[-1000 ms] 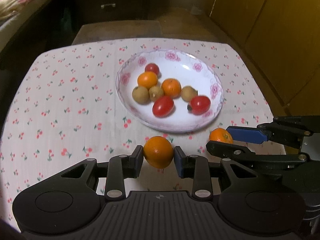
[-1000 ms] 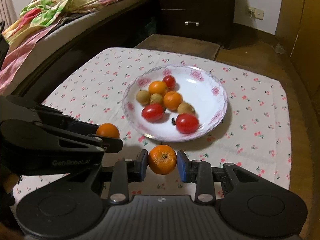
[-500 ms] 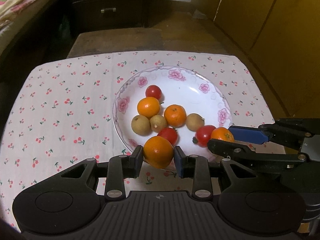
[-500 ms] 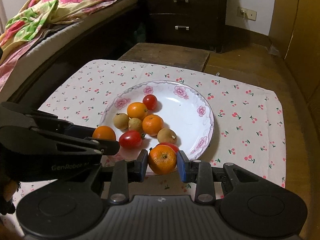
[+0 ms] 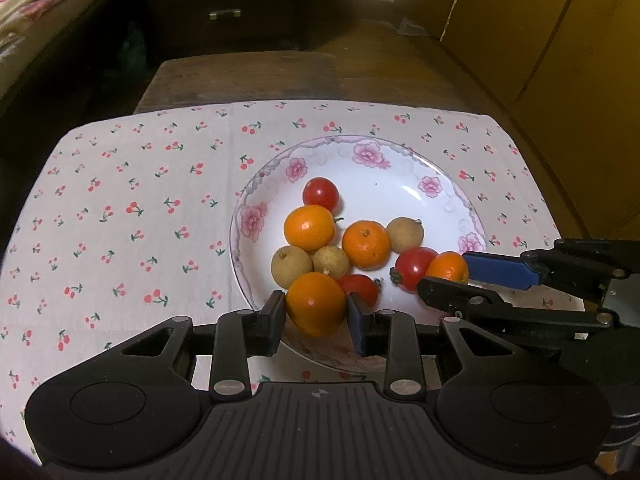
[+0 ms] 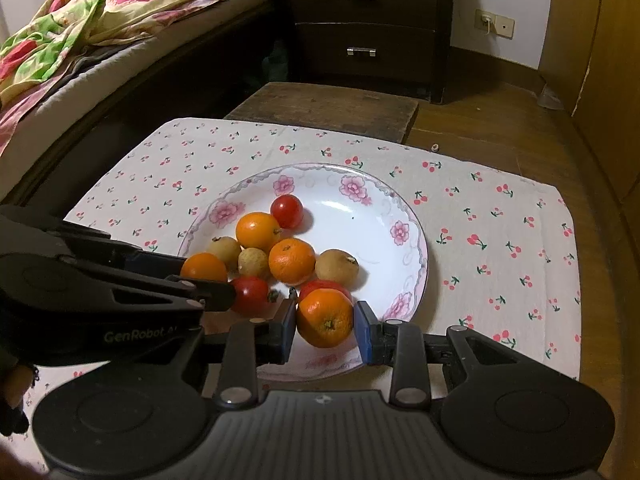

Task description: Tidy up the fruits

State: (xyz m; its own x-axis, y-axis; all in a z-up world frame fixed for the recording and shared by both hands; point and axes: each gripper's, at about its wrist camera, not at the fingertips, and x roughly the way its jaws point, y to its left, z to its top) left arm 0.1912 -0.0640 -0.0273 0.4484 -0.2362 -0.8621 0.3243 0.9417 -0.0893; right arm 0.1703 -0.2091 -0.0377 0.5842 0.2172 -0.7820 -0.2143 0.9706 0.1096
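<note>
A white flowered plate [image 5: 416, 168] [image 6: 412, 248] holds two oranges, three tomatoes and three brown longans. My left gripper [image 5: 316, 316] is shut on an orange [image 5: 316, 304] over the plate's near rim. My right gripper [image 6: 325, 330] is shut on another orange [image 6: 325, 317] over the plate's near right part. In the left wrist view the right gripper [image 5: 452, 276] enters from the right with its orange [image 5: 448, 266]. In the right wrist view the left gripper [image 6: 204, 276] enters from the left with its orange [image 6: 203, 267].
The plate stands on a cherry-print cloth [image 5: 120, 216] [image 6: 500, 240] over a low wooden table [image 6: 328, 108]. A dark dresser [image 6: 364, 24] stands behind, a bed with bright blankets [image 6: 60, 32] at the left, yellow cupboards [image 5: 560, 40] at the right.
Both grippers have moved forward with their oranges, from over the cloth in front of the plate to over the plate's near part.
</note>
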